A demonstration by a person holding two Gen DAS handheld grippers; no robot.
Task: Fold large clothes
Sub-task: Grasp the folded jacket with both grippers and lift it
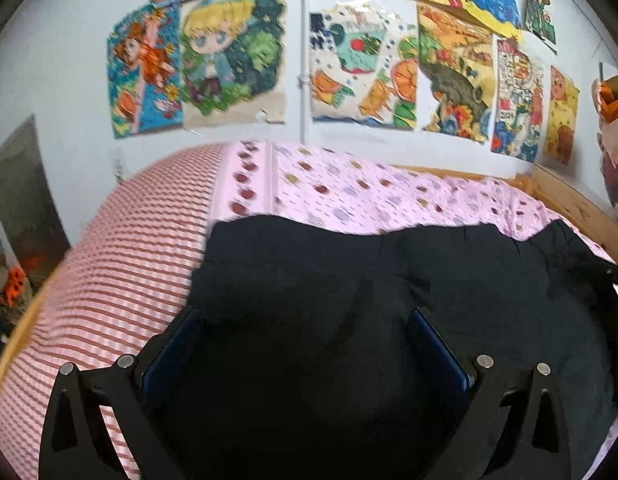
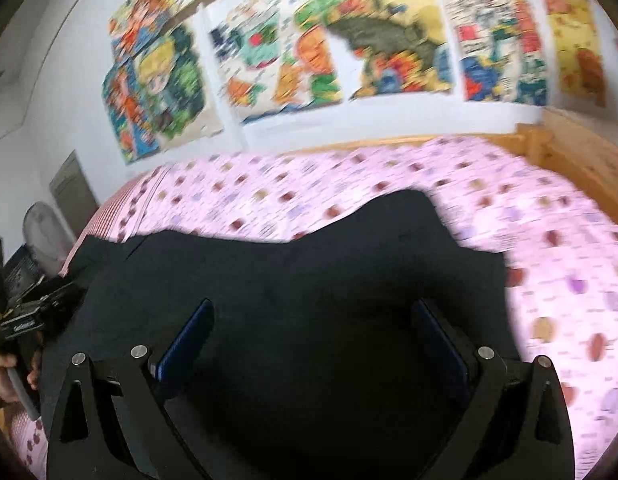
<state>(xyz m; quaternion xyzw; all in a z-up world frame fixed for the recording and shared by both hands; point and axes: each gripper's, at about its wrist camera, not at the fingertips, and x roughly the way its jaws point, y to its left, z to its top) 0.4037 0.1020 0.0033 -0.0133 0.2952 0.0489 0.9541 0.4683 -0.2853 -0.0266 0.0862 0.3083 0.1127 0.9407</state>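
A large black garment lies spread on a bed with a pink dotted sheet. In the left wrist view my left gripper hovers over the garment's left part, open, with nothing between its blue pads. In the right wrist view the same black garment fills the lower middle, and my right gripper stands open above its right part, its blue pads wide apart. At the left edge of the right wrist view the other gripper shows, held by a hand.
A red-and-white striped cover lies on the bed's left side. A wooden bed frame runs along the back and right. Colourful drawings hang on the white wall behind. Clutter stands beside the bed at far left.
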